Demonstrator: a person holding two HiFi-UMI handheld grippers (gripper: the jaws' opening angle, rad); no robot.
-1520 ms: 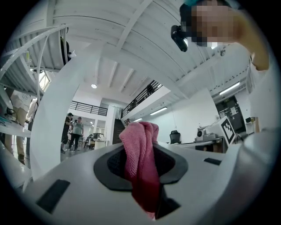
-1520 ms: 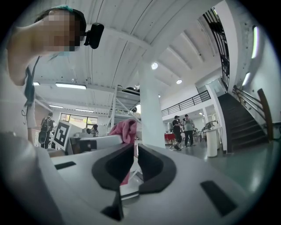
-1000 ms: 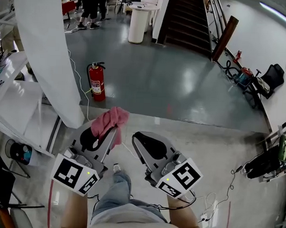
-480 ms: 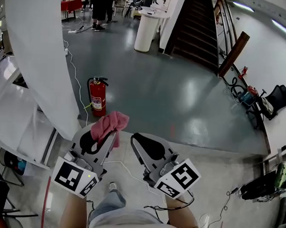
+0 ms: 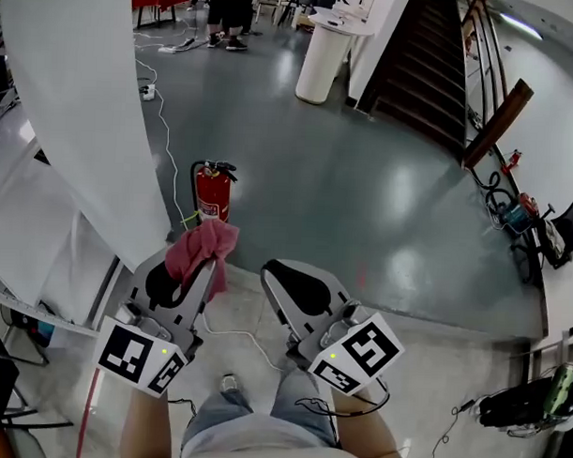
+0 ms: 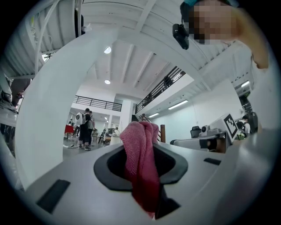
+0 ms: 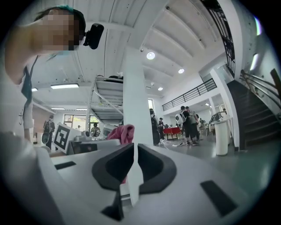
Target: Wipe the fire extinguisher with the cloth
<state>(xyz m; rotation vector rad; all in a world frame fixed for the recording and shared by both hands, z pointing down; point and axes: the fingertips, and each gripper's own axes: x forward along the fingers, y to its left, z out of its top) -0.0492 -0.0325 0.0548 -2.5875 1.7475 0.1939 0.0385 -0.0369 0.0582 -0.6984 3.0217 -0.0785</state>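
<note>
**Cloth pinched in left claw, extinguisher standing beyond**

A glossy grey floor (image 5: 363,198) and one broad white pillar (image 5: 84,113) are seen. One red cylindrical fire extinguisher (image 5: 211,194) stands upright just right of the pillar. Of two claws, the left claw (image 6: 142,169) is clamped on one pink woven cloth (image 5: 201,249), held nearer than the extinguisher. The right claw (image 7: 135,162) is pressed almost together, empty.

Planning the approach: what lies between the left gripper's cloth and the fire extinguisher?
In the head view, nothing but floor separates the cloth, clamped in the left gripper, from the fire extinguisher; a white cable runs alongside.
</note>
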